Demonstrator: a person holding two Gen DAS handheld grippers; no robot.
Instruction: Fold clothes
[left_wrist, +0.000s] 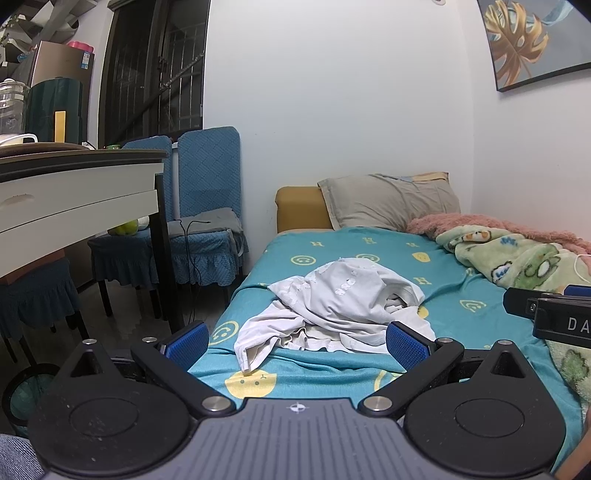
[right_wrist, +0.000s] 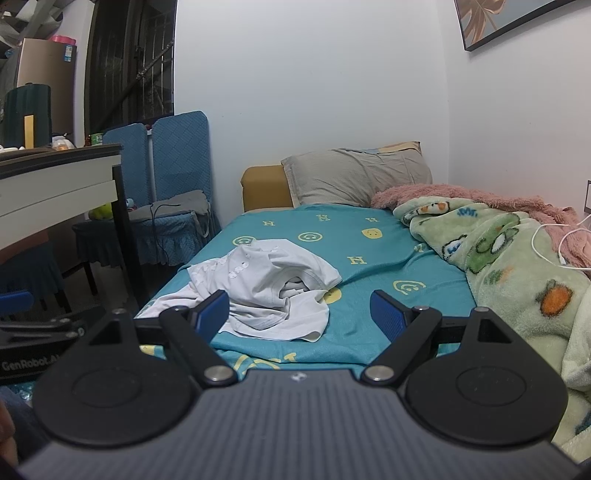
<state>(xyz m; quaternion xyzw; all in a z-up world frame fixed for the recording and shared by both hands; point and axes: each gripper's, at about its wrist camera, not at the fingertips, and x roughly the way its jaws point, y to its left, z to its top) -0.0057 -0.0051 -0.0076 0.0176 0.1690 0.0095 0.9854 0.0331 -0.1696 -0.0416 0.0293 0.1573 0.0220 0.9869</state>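
Left wrist view: the left gripper (left_wrist: 296, 343) sits low over the near end of the bed (left_wrist: 454, 291), jaws spread wide with nothing between the blue pads (left_wrist: 186, 345). White shirt (left_wrist: 332, 306) is crumpled in a heap on the teal smiley sheet, around 12 o'clock from the jaws and just past them, not touching either pad as far as I can see. It's all bunched up, one loose flap hanging toward the near edge of the bed. Grey pillow (left_wrist: 388, 201) is further back at 12 o'clock against the wall, and a green cartoon blanket (left_wrist: 517, 258) is piled along the side at 2 o'clock. Part of the other gripper pokes in at 3 o'clock.

From the right wrist view, the right gripper (right_wrist: 300, 310) also has its jaws wide apart and empty. Here the shirt (right_wrist: 266, 284) lies at about 11 o'clock, with the left-hand pad (right_wrist: 212, 310) in front of its near edge; can't tell if it's actually touching. A bench (right_wrist: 55, 184) with blue-covered chairs (right_wrist: 177, 155) sits off at 9 to 10 o'clock
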